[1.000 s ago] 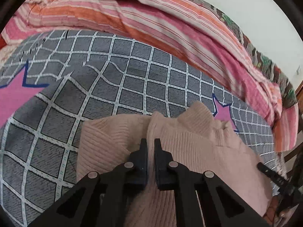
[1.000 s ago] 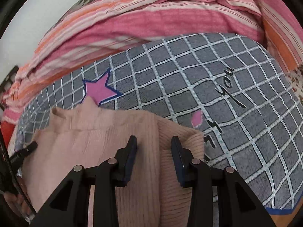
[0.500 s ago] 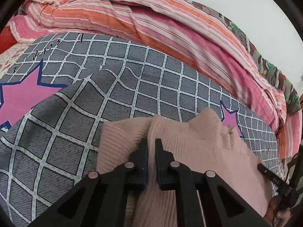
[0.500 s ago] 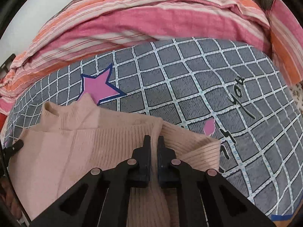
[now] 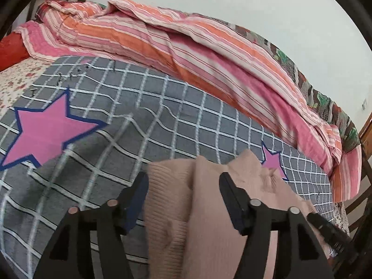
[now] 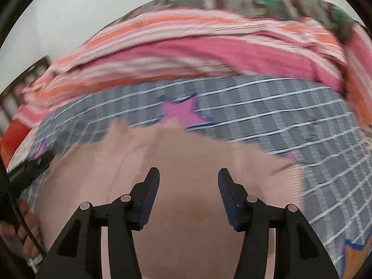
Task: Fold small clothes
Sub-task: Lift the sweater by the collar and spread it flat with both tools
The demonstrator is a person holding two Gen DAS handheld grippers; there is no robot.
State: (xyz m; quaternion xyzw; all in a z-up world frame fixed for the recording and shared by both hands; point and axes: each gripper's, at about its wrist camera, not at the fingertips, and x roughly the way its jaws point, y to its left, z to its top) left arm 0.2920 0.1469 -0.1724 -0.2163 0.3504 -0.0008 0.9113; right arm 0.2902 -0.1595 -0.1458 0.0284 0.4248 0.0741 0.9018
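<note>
A pale pink ribbed sweater (image 5: 186, 209) lies folded on the grey checked bedspread (image 5: 162, 116). My left gripper (image 5: 183, 183) hovers over its left folded edge, jaws opening, the pads off the knit. In the blurred right wrist view the same sweater (image 6: 186, 158) fills the lower middle. My right gripper (image 6: 188, 179) is above it, jaws opening too, nothing pressed between the pads. The tip of the other gripper (image 6: 30, 167) shows at the left edge of that view, with a hand (image 6: 21, 239) below it.
A bunched pink and orange striped quilt (image 5: 209, 53) runs along the far side of the bed against a pale wall. Pink stars (image 5: 44, 127) mark the bedspread. A dark wooden frame (image 5: 362, 174) stands at the right.
Both grippers were shut on folds of the sweater half a second ago; both now stand apart and have let the knit go. Both views have pulled back and shifted sideways.
</note>
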